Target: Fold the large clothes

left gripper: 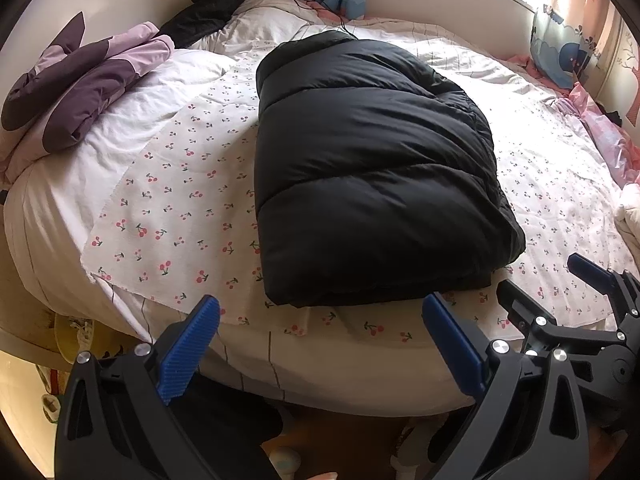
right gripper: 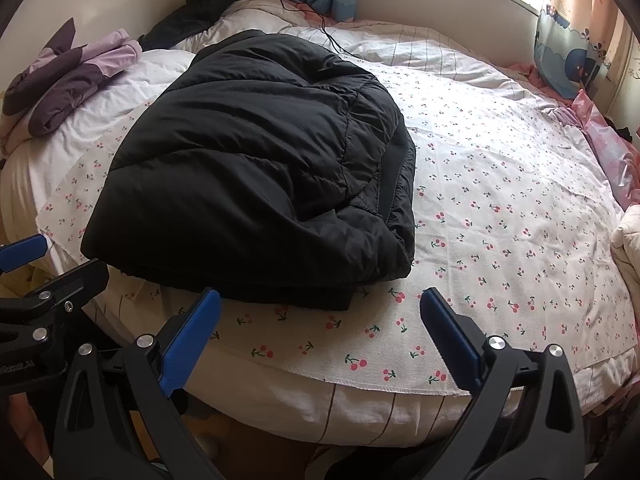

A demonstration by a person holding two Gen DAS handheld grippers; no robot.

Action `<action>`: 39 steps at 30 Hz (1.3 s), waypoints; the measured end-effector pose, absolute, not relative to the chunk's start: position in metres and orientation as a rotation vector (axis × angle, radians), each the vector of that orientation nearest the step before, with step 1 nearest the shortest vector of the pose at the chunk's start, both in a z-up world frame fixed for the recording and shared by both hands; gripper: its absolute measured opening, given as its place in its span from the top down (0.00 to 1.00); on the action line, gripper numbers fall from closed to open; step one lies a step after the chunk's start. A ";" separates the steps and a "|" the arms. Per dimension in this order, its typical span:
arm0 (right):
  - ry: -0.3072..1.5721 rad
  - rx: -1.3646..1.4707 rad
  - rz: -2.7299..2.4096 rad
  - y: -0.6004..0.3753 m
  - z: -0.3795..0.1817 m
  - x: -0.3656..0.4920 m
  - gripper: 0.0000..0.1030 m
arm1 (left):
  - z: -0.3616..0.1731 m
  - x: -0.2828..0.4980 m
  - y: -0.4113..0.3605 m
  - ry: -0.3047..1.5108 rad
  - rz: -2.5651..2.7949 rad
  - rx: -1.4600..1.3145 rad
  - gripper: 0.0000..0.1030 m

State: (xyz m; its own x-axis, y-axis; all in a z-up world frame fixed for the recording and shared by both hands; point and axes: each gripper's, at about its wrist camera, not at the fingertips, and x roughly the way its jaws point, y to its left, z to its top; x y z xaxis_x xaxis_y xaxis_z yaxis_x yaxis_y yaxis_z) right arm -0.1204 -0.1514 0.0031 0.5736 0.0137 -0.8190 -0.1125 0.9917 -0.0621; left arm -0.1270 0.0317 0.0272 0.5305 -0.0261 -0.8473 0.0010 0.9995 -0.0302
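Both my left gripper (left gripper: pixel 320 344) and right gripper (right gripper: pixel 320 340) stand wide and empty at frame bottom; the jacket (left gripper: pixel 368 172) lies centre-frame, apparently folded, so I should press its near hem flat, not re-grip.

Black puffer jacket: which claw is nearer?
Roughly level, maybe left. Left claw sits open at the black puffer jacket near hem, centred; right claw is open off its near-right corner.
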 end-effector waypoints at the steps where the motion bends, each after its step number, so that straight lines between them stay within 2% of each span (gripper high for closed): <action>1: 0.958 -0.112 0.074 -0.151 0.003 -0.120 0.07 | 0.027 -0.127 0.032 1.012 -0.017 -0.027 0.06; 39: 0.958 -0.105 0.068 -0.159 0.003 -0.103 0.07 | 0.019 -0.116 0.030 1.027 0.005 0.005 0.06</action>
State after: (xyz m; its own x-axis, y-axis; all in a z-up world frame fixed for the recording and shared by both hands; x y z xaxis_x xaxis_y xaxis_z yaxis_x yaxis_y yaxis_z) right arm -0.1032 -0.1586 0.0035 0.5732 0.0116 -0.8193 -0.1049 0.9927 -0.0593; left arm -0.1155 0.0298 0.0188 0.5174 0.0063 -0.8557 -0.0017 1.0000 0.0064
